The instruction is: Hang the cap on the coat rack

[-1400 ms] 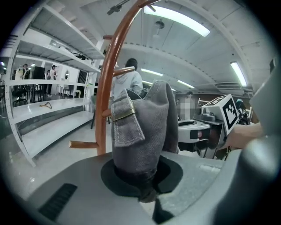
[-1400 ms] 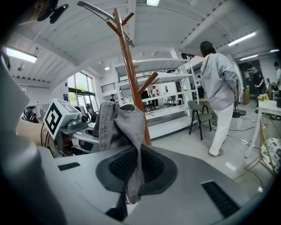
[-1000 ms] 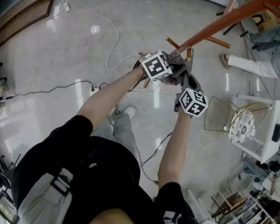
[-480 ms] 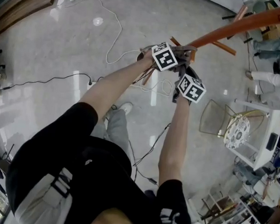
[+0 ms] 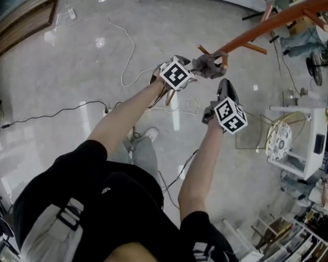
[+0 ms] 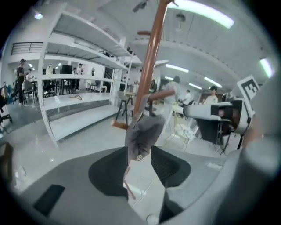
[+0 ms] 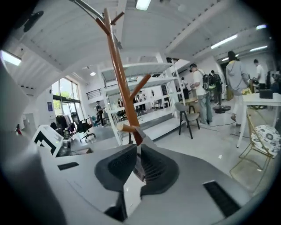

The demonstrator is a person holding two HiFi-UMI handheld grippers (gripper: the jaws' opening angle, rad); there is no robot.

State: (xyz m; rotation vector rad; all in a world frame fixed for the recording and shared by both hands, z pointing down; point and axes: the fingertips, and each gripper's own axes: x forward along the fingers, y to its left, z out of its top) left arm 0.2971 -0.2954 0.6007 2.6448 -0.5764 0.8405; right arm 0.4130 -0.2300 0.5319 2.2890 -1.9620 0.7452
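Note:
The grey cap point(image 5: 208, 65) hangs from a short peg of the orange-brown coat rack point(image 5: 259, 29). In the left gripper view the cap point(image 6: 142, 136) droops from the rack pole point(image 6: 149, 66) just beyond my left gripper point(image 6: 139, 165). That gripper's jaws are opening wide and do not press on the cap. In the head view the left gripper point(image 5: 188, 71) sits right beside the cap. My right gripper point(image 5: 224, 87) is lower and a little apart from the cap. Its jaws point(image 7: 137, 160) are opening with a narrow gap, aimed at the pole point(image 7: 120, 74) and a grey edge of the cap point(image 7: 144, 139).
A white cart point(image 5: 312, 148) and a wire chair with a patterned cushion point(image 5: 278, 141) stand to the right. Cables point(image 5: 124, 59) trail over the glossy floor. A person's legs point(image 5: 302, 42) show at the top right. White shelving point(image 6: 74, 101) stands behind the rack.
Both grippers were bunched on the cap at the rack. The left jaws have since spread apart, the right gripper has drawn back and downward, and the cap stays on the peg.

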